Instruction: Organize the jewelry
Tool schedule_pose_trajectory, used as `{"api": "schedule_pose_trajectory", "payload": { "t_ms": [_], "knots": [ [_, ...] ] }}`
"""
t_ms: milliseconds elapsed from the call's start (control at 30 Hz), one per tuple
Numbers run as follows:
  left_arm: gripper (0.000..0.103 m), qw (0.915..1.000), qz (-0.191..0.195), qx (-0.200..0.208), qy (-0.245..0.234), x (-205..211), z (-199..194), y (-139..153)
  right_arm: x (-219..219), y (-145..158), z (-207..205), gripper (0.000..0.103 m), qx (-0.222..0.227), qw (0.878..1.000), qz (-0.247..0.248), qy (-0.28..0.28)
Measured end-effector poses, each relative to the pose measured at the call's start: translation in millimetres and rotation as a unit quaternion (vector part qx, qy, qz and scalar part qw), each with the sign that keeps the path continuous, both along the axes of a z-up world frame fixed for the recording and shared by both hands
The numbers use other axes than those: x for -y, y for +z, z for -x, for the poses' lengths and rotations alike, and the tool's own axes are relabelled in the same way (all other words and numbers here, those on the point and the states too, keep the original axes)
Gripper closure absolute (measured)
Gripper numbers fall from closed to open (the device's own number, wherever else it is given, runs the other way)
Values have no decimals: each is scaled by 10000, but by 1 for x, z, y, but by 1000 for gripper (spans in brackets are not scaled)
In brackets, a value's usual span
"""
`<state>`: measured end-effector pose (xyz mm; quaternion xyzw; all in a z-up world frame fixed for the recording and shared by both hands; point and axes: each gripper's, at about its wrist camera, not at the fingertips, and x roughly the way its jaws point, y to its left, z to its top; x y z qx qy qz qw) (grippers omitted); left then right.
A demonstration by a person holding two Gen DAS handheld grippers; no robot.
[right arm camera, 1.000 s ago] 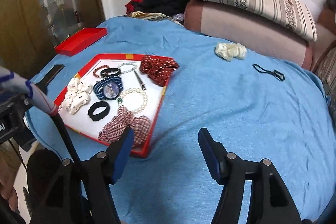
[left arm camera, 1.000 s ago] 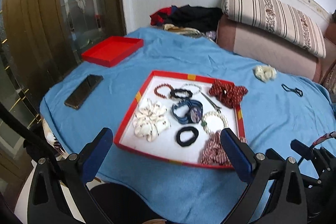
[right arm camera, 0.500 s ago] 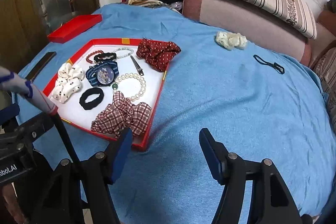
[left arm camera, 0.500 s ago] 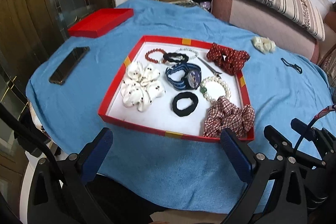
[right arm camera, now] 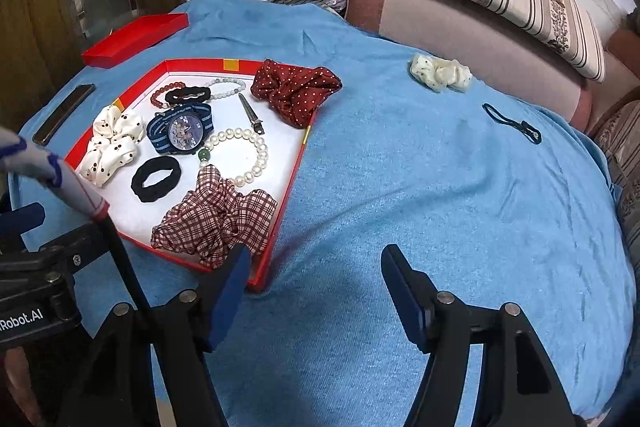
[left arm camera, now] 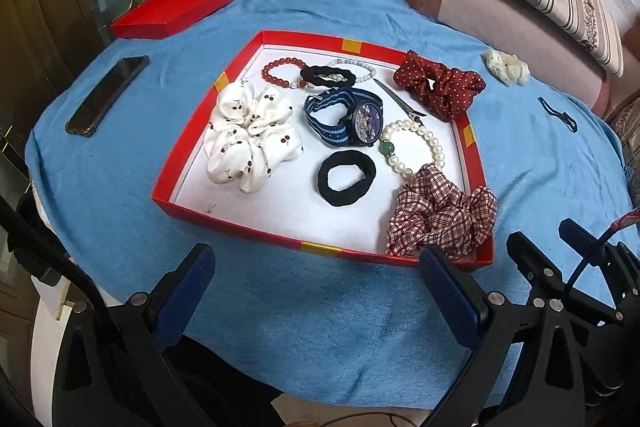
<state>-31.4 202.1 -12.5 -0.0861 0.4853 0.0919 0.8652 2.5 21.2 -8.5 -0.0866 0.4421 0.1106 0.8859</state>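
A: Both tools are wide apart and hold nothing. The left tool [left arm camera: 316,291] sits low, facing the red tray [left arm camera: 192,143].

B: The cream scrunchie [right arm camera: 440,73], upper right, lies outside. I think the right tool [right arm camera: 316,291] should reach it next.

"robot.ai" on left hand-held gripper [right arm camera: 24,315]

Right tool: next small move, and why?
Probably reach the right tool forward toward the cream scrunchie. Both tools are open and empty, and that scrunchie and a black hair tie lie on the blue cloth, outside the red tray.
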Motion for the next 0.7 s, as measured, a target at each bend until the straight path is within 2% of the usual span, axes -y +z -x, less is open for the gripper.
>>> {"api": "schedule_pose_trajectory", "payload": {
  "t_ms": [700],
  "knots": [
    [2, 9998, -84, -19, -165, 14, -2, 4, 14, 2, 1, 29, -31, 9998, -43, -203]
  ]
}}
